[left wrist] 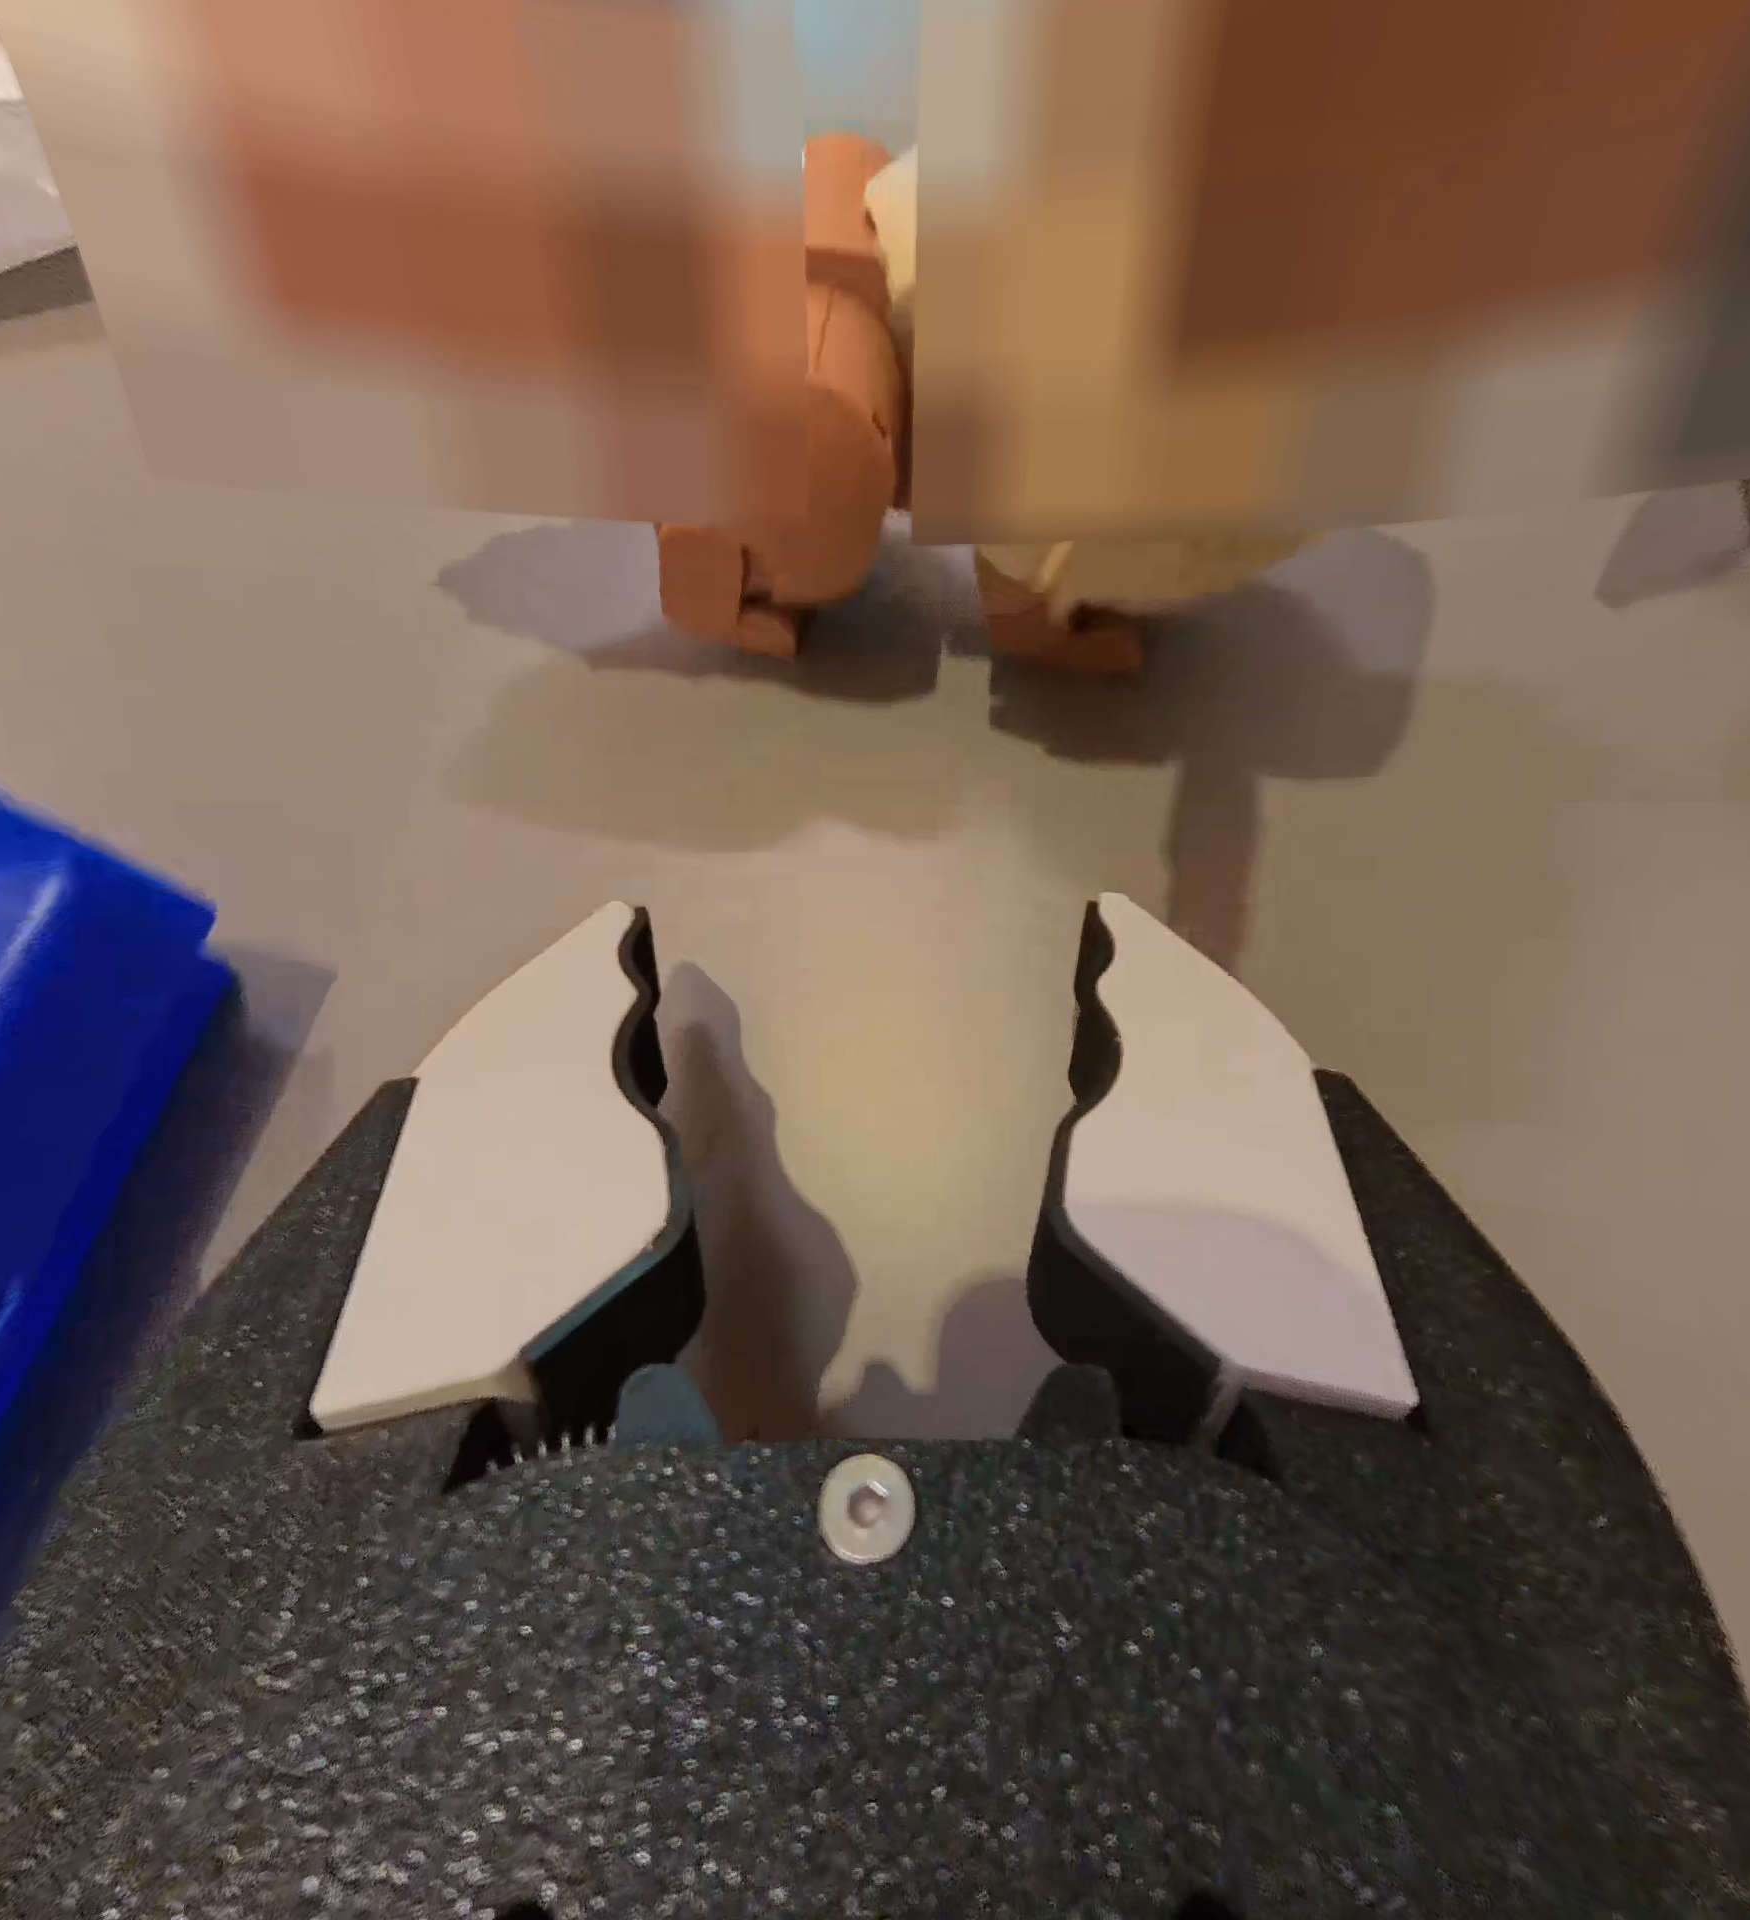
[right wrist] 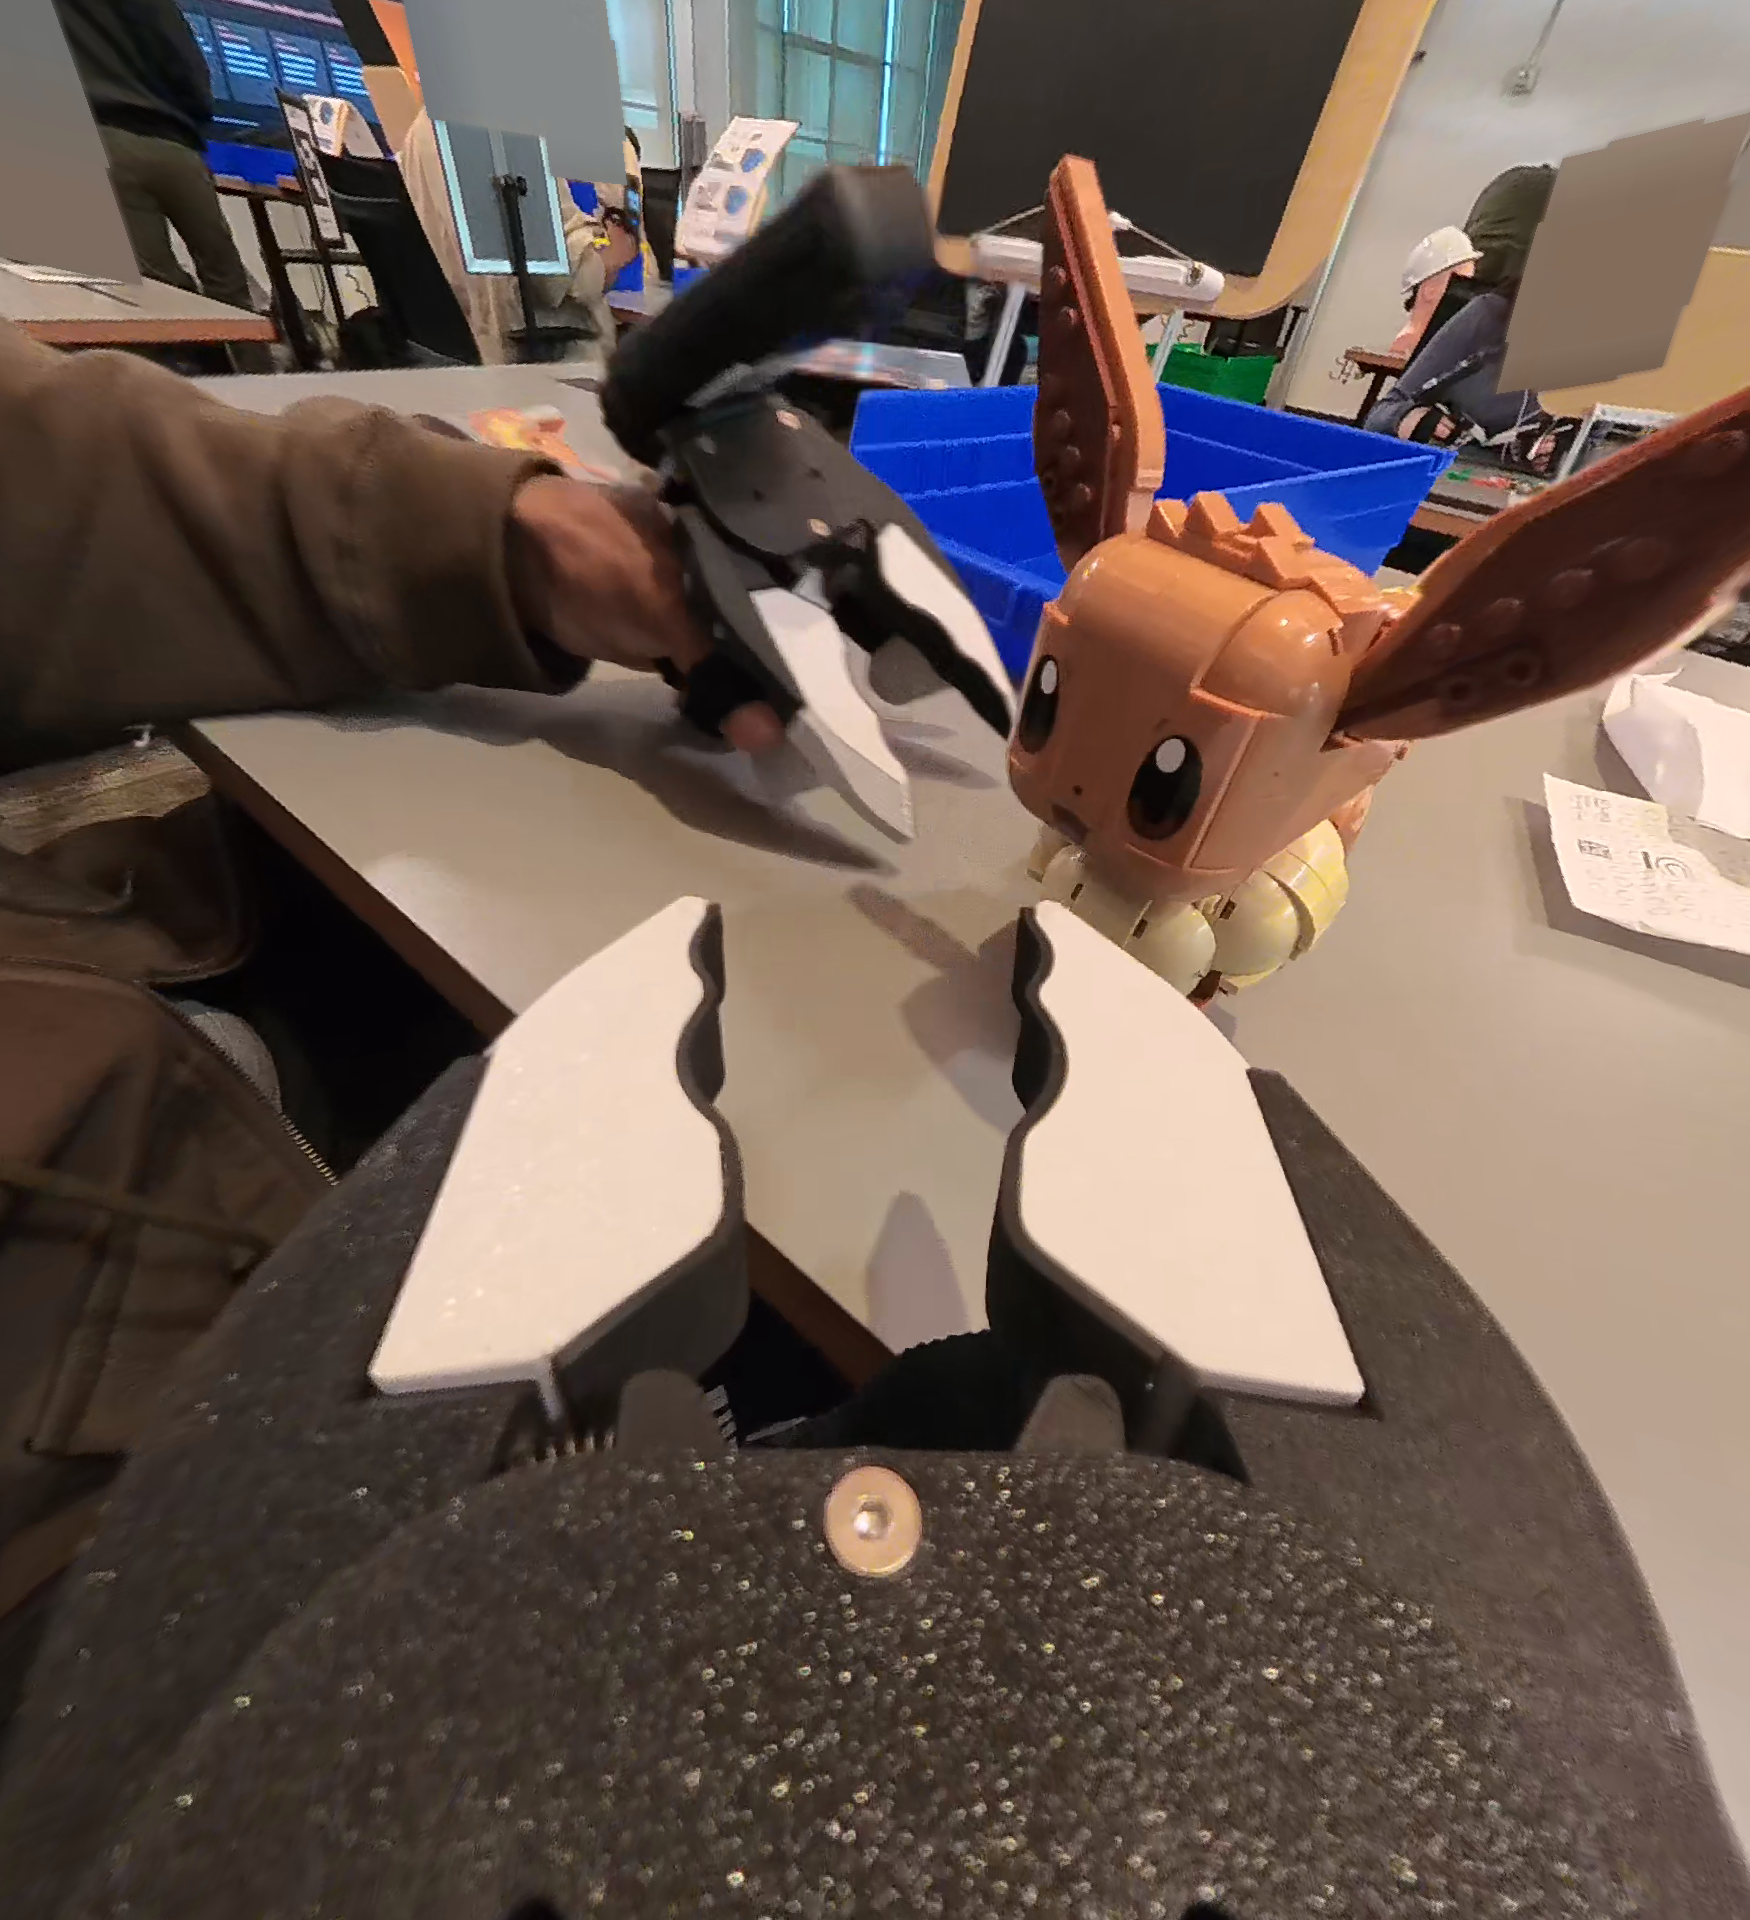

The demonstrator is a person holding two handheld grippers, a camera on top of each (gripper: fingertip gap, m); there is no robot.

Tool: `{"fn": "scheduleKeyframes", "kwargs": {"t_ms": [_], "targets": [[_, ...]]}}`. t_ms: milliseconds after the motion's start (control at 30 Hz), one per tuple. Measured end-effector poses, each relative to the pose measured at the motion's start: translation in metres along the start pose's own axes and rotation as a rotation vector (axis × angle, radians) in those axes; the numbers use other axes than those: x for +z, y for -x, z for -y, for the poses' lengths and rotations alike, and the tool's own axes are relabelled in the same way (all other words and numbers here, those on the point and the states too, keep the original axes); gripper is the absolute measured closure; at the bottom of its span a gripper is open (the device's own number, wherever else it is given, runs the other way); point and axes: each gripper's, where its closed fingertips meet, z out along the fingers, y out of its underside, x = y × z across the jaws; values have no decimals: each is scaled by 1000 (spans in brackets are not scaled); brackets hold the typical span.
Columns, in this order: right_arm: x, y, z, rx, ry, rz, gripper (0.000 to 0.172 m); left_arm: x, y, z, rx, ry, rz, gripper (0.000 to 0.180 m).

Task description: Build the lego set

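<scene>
Two grippers are hanging over a grey tabletop (right wrist: pixel 1473 1195), both with jaws apart and nothing between them. Nearest the front edge of the tabletop, the right gripper (right wrist: pixel 866 914) is hovering with its white fingers (right wrist: pixel 580 1143) spread moderately, only bare surface showing in the gap. Its right fingertip is sitting just beside the cream chest of a brick-built toy animal (right wrist: pixel 1193 707), though contact cannot be told.

The toy is standing upright near the middle of the tabletop, facing the front edge, with a tan head, dark eyes and two long brown ears (right wrist: pixel 1094 353) spreading up and out. In the left wrist view only its tan feet (left wrist: pixel 746 603) and a strip of its body are showing below blurred patches.

Farther in, toward the left edge, the left gripper (right wrist: pixel 944 758) is being held in a person's hand (right wrist: pixel 601 592) wearing a brown sleeve (right wrist: pixel 227 561). Its jaws are standing wide, tips pointing down at the toy's face and stopping just short of it. In its own view the fingers (left wrist: pixel 538 1143) are framing bare tabletop.

Behind the toy, toward the far edge, a blue bin (right wrist: pixel 1266 468) is resting. Near the right edge, white papers (right wrist: pixel 1681 862) are lying flat.
</scene>
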Motion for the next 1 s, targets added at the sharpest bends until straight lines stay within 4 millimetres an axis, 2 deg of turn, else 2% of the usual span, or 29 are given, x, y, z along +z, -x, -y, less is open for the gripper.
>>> {"fn": "scheduleKeyframes", "kwargs": {"t_ms": [133,233,333,433,533,633,833,1000], "targets": [[11,3,0,-23,30,-11,119,-49,-3,-24,-42,-66,28,106],[23,14,4,-47,44,14,120,-90,1,-41,-82,-121,59,110],[45,37,15,-70,34,88,123,-128,6,-54,-89,-187,104,114],[76,68,32,-140,25,162,125,-156,11,-61,-70,-255,147,121],[115,95,49,-222,15,203,128,-173,11,-62,-19,-300,174,127],[157,108,69,-254,-10,195,129,-182,10,-58,46,-331,197,132],[230,116,96,-247,-48,194,130,-194,17,-49,144,-395,237,140],[281,106,113,-236,-58,178,131,-213,47,-51,116,-436,286,149]]}}
